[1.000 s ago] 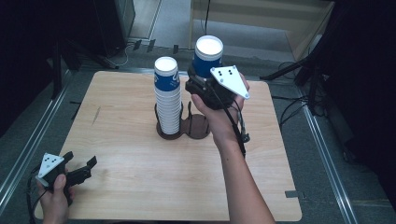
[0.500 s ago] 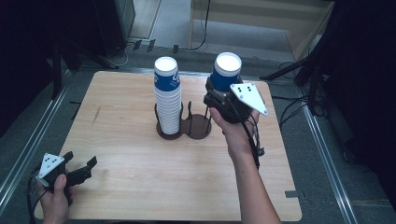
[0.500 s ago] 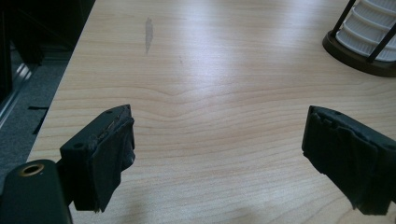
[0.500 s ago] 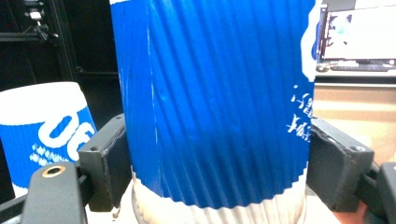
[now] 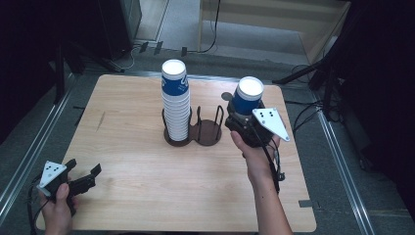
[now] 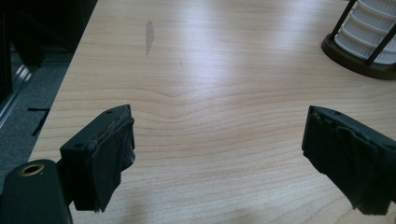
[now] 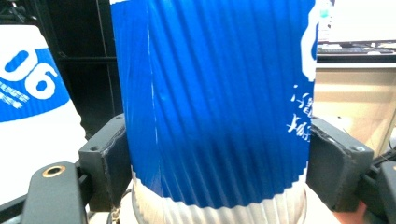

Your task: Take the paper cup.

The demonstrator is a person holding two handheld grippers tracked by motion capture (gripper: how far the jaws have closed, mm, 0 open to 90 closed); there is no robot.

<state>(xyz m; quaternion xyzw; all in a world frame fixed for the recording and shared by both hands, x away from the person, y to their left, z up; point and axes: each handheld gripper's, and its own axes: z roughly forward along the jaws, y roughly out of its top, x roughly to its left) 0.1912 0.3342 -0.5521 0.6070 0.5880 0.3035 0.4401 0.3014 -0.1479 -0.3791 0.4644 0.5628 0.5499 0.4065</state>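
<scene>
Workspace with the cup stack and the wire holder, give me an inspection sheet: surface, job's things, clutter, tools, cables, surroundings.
Surface: light wooden tabletop, one grey smudge near its left side.
Job's things: blue-and-white ribbed paper cup gripped, upside down, right of the dark two-ring wire cup holder; tall stack of matching upturned cups in the holder's left ring, right ring empty.
Clutter: nothing seen.
Tools: right tool shut on the cup's sides; left tool open, empty, at the near left corner.
Cables: black cable along the right forearm; more on the floor.
Surroundings: grey floor, metal rails beside the table, dark stands, wooden furniture behind.
</scene>
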